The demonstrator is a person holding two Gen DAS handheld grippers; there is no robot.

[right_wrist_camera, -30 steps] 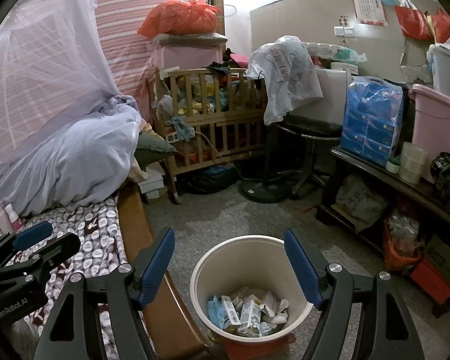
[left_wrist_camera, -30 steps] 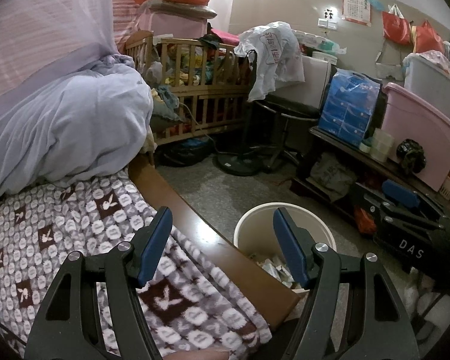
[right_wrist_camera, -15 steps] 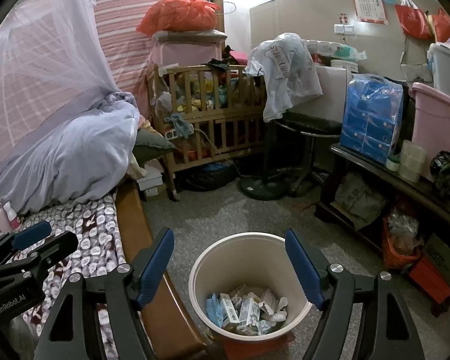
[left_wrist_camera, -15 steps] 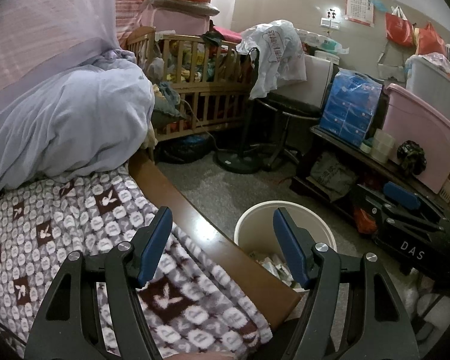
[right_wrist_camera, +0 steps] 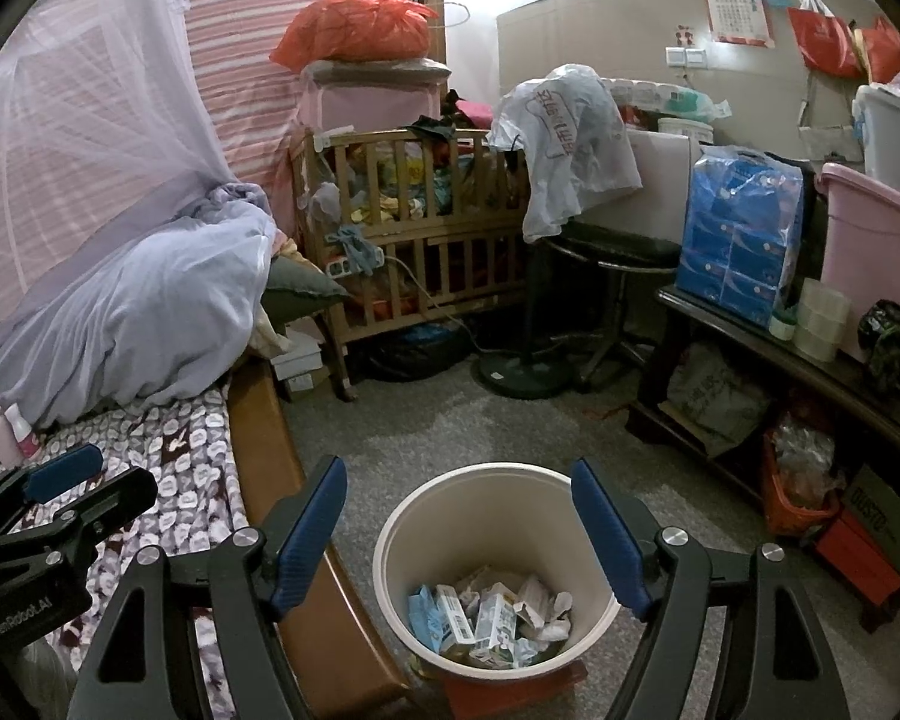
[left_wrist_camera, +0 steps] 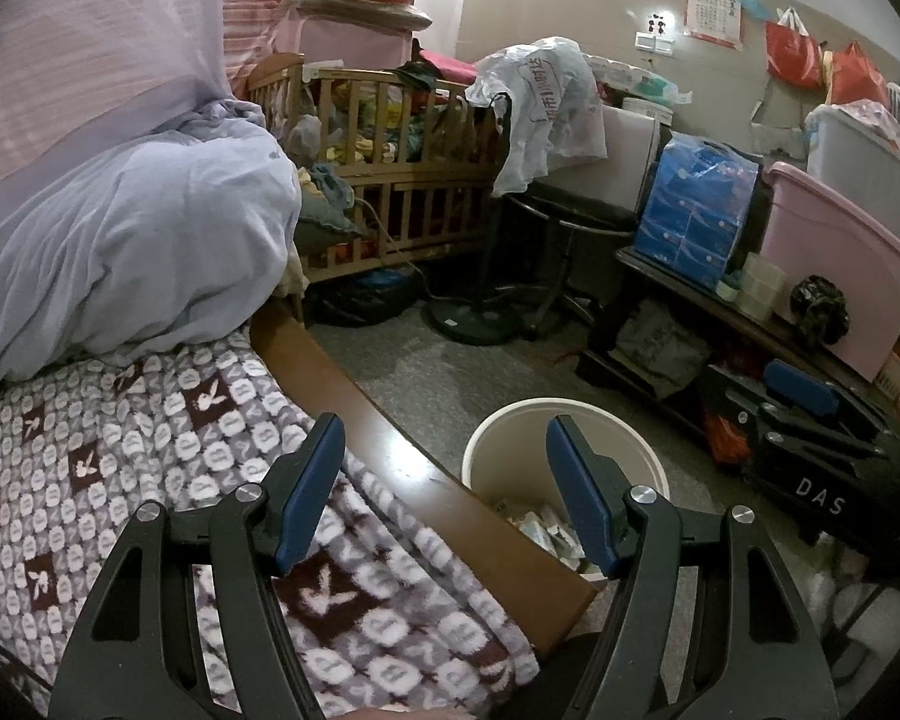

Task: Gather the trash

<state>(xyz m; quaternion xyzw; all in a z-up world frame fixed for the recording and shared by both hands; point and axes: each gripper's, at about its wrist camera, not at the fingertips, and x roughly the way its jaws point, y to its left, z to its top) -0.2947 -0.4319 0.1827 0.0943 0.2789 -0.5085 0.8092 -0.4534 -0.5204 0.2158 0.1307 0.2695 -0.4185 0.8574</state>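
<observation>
A cream round bin (right_wrist_camera: 498,570) stands on the grey floor beside the bed, with several crumpled cartons and wrappers (right_wrist_camera: 486,612) in its bottom. My right gripper (right_wrist_camera: 459,474) hangs open above the bin with nothing between its blue pads. My left gripper (left_wrist_camera: 444,429) is open and empty too, over the bed's wooden side rail (left_wrist_camera: 390,432) and the patterned blanket (left_wrist_camera: 120,450). In the left wrist view the bin (left_wrist_camera: 510,438) shows partly behind the rail, and the right gripper (left_wrist_camera: 801,387) appears at the far right. The left gripper (right_wrist_camera: 60,474) shows at the lower left of the right wrist view.
A lilac duvet (left_wrist_camera: 138,246) is heaped on the bed under a mosquito net. A wooden cot (right_wrist_camera: 414,228), a stool (right_wrist_camera: 606,276) and a fan base (right_wrist_camera: 522,372) stand behind the bin. A low dark bench (right_wrist_camera: 810,372) with a pink tub (right_wrist_camera: 870,252) runs along the right. Two small bottles (right_wrist_camera: 6,426) lie on the bed.
The left wrist view has shifted slightly between the frames. Both grippers stay open and empty, and the bin has not moved.
</observation>
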